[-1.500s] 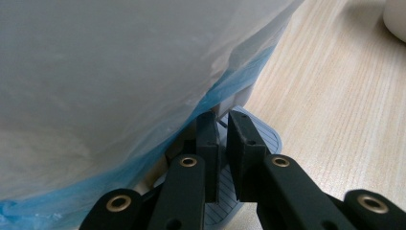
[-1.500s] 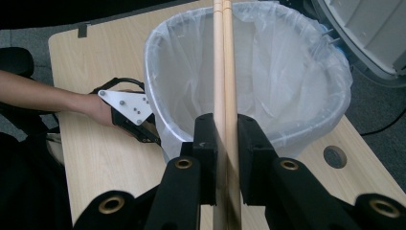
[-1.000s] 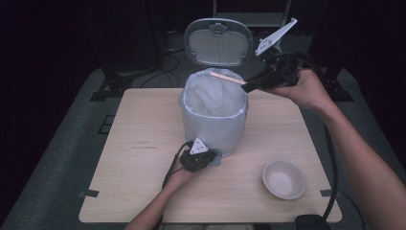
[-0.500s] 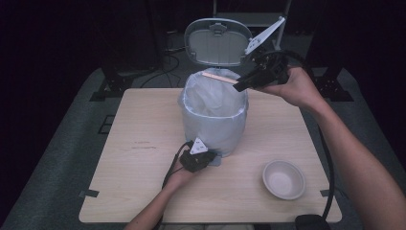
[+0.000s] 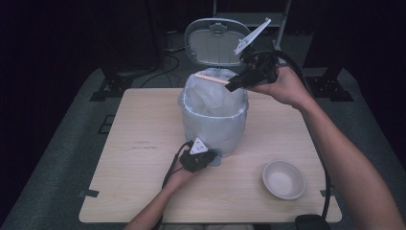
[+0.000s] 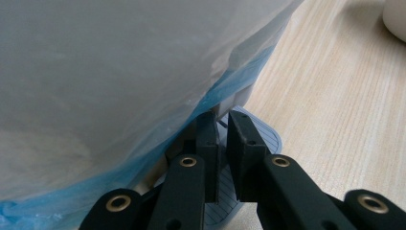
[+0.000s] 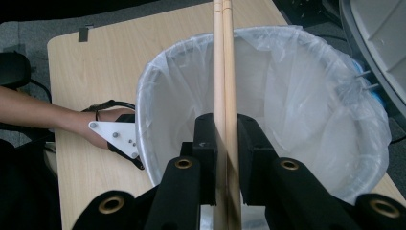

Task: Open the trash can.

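A pale pedal bin [image 5: 215, 122] lined with a clear white bag [image 7: 297, 86] stands mid-table, its lid [image 5: 213, 44] tipped up at the back. My right gripper [image 5: 232, 86] hovers over the bin's far right rim, shut on a pair of wooden chopsticks [image 5: 210, 76] that stick out across the opening. In the right gripper view the chopsticks [image 7: 223, 57] run straight up between the jaws [image 7: 223, 122]. My left gripper [image 5: 210, 160] is low at the bin's front base, shut, its tips [image 6: 222, 120] resting on the ribbed foot pedal [image 6: 261, 132].
A small white bowl [image 5: 283, 179] sits on the wooden table [image 5: 139, 124] at the front right. Cables trail from both grippers. Dark stands and floor surround the table.
My right gripper has carried the chopsticks leftward and slightly down, from beside the bin's right rim to over its opening. The left gripper has stayed on the pedal.
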Demonstrator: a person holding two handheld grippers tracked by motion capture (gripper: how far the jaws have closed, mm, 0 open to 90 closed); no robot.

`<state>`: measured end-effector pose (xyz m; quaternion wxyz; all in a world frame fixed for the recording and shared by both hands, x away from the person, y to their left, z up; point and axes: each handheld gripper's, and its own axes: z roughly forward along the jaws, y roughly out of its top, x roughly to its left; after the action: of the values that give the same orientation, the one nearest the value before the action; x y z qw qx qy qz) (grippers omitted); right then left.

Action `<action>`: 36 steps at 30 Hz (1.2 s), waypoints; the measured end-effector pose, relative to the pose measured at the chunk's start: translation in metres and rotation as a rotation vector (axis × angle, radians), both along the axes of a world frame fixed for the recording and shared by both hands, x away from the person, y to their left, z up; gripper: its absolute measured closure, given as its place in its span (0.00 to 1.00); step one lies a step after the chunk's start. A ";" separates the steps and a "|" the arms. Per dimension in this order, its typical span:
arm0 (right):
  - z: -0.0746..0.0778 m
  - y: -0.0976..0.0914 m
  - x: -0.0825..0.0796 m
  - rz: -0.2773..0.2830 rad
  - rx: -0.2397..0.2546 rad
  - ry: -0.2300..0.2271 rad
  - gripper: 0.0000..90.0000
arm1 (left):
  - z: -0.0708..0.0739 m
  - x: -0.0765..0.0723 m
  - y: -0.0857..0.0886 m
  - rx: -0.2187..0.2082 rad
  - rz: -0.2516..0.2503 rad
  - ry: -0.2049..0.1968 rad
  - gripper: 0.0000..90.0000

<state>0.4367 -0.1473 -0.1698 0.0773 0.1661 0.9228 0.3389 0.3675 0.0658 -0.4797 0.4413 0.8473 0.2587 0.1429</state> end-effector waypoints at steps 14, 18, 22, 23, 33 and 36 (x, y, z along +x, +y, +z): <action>-0.007 0.012 0.011 -0.001 -0.018 0.013 0.88 | 0.000 0.000 0.000 -0.002 0.002 -0.001 0.93; -0.010 0.015 0.013 0.000 -0.023 0.016 0.88 | 0.000 0.000 0.000 -0.002 0.002 -0.001 0.93; -0.013 0.019 0.016 -0.003 -0.037 0.024 0.88 | 0.000 0.000 0.000 -0.002 0.002 -0.001 0.93; -0.014 0.020 0.017 -0.005 -0.041 0.025 0.88 | 0.000 0.000 0.000 -0.002 0.002 0.000 0.93; -0.020 0.023 0.026 -0.019 -0.033 0.037 0.76 | 0.000 0.000 0.000 -0.002 0.003 -0.001 0.92; -0.018 0.021 0.024 -0.021 -0.023 0.036 0.74 | 0.000 0.000 0.000 -0.001 0.002 -0.001 0.92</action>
<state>0.4608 -0.1265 -0.1877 0.0659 0.1810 0.9260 0.3246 0.3675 0.0657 -0.4798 0.4419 0.8466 0.2596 0.1438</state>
